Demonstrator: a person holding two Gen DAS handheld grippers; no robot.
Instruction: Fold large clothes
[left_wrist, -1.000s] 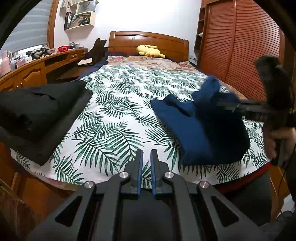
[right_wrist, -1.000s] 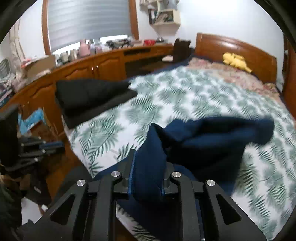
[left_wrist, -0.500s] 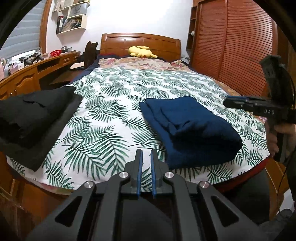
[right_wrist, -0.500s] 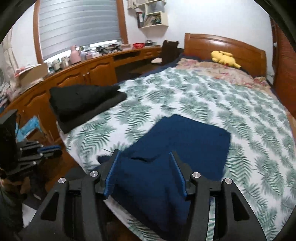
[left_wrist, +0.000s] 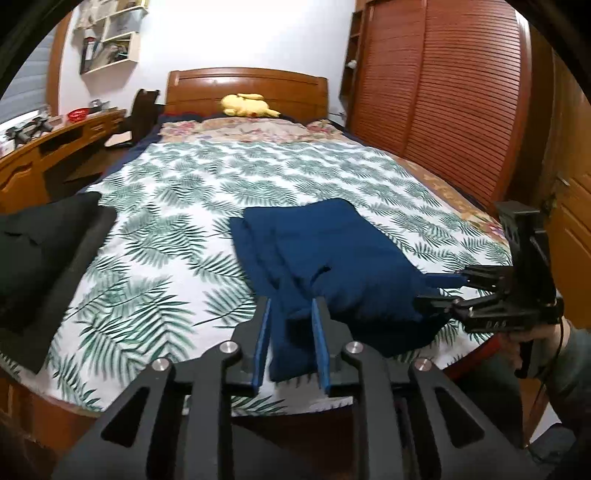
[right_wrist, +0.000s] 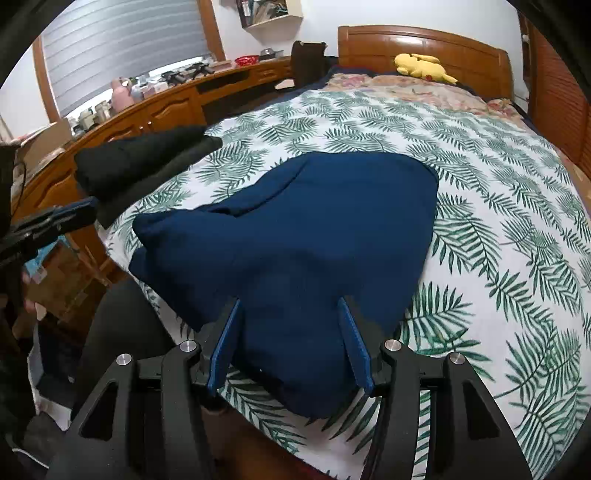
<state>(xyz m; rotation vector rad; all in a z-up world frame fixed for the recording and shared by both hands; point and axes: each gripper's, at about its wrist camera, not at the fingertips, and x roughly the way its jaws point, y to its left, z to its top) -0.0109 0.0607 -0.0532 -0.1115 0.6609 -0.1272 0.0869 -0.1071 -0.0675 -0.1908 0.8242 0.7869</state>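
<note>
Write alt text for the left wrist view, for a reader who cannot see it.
A folded navy garment lies near the foot of a bed with a palm-leaf cover. The left gripper, its jaws opening, straddles the garment's near edge, and the right gripper, held by a hand, reaches in from the right. Folded black clothes sit at the left.

Two matte-black handheld grippers (left_wrist: 290, 343) (right_wrist: 291, 341) with blue-padded fingers (left_wrist: 263, 347), silver screws and a trailing black cable; grey-green sleeve (left_wrist: 570, 354) at the wrist.

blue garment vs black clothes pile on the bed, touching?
Apart. The right wrist view shows a strip of leaf-print bedspread between the blue garment and the black clothes pile.
</note>
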